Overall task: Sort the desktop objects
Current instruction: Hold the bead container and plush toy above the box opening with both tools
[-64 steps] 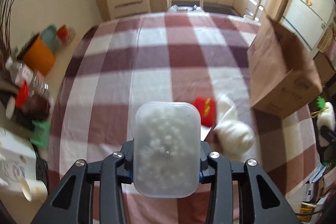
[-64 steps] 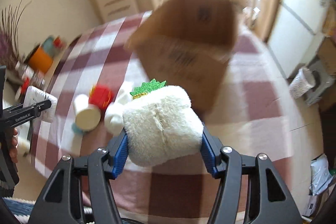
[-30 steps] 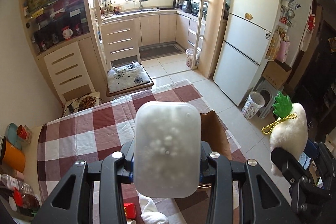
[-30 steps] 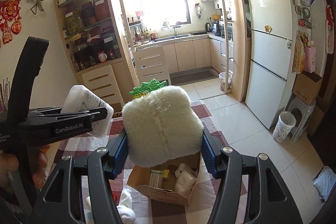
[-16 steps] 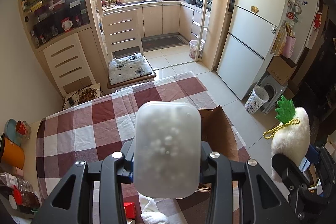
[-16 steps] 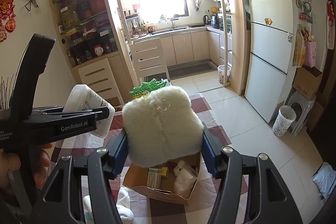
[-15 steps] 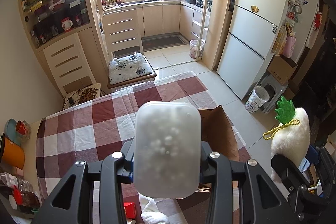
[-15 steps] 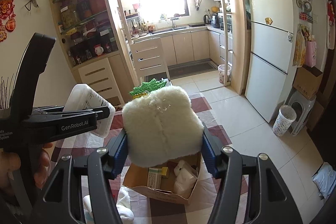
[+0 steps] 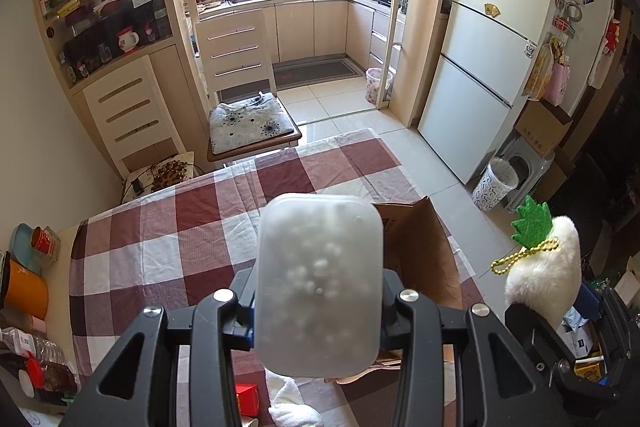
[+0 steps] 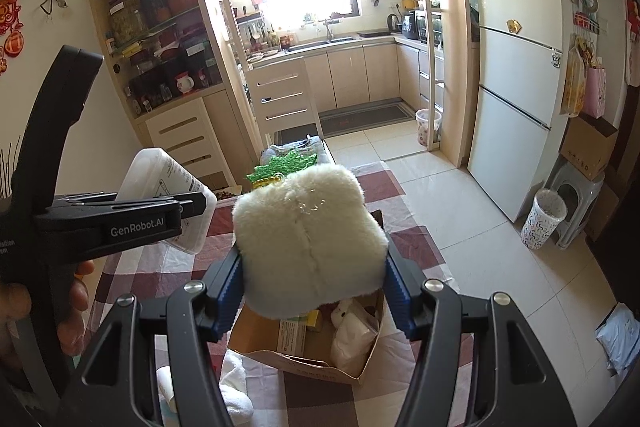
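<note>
Both hand-held grippers sank toward the cardboard box, clenching container and plush.

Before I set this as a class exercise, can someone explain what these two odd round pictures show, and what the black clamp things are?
No robot here: a person holds a hand tool with two jaws in each hand, and each tool carries a wide-angle camera looking along its jaws. One picture is from the left tool, the other from the right. The left gripper is shut on a frosted tub of small white balls. The right gripper is shut on a white plush with a green crown. Both hang above a checked table with an open cardboard box holding a few items. A white cloth and a small red box lie beside it.
</note>
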A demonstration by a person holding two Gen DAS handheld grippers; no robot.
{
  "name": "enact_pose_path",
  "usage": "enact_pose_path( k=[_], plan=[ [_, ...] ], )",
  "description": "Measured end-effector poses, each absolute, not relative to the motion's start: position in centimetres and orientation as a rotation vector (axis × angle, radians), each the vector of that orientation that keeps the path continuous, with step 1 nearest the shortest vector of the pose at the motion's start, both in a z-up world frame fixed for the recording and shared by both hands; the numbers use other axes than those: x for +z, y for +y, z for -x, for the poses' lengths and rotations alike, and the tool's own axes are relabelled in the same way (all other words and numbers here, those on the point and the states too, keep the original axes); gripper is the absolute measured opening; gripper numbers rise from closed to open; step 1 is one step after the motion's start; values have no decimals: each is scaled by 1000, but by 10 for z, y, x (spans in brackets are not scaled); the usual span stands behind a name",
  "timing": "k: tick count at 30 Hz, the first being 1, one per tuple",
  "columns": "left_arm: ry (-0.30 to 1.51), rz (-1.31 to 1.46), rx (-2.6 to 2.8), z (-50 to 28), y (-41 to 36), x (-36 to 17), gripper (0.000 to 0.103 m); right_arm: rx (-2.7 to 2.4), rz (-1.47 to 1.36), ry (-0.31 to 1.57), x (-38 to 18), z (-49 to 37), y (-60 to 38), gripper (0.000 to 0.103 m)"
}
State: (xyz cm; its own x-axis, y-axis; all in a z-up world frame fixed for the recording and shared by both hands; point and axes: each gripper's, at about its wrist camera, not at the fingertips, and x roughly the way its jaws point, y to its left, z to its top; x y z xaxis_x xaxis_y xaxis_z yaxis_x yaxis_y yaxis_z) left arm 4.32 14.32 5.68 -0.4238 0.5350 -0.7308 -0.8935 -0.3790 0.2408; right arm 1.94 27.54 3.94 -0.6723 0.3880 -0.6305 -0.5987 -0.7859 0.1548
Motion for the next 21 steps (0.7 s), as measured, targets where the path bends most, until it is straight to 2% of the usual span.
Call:
enact_pose_path(
  k=[21],
  plan=[
    [813,722,1906,-36,159,44,41,2425,846,484,29,-13,281,62]
  ],
)
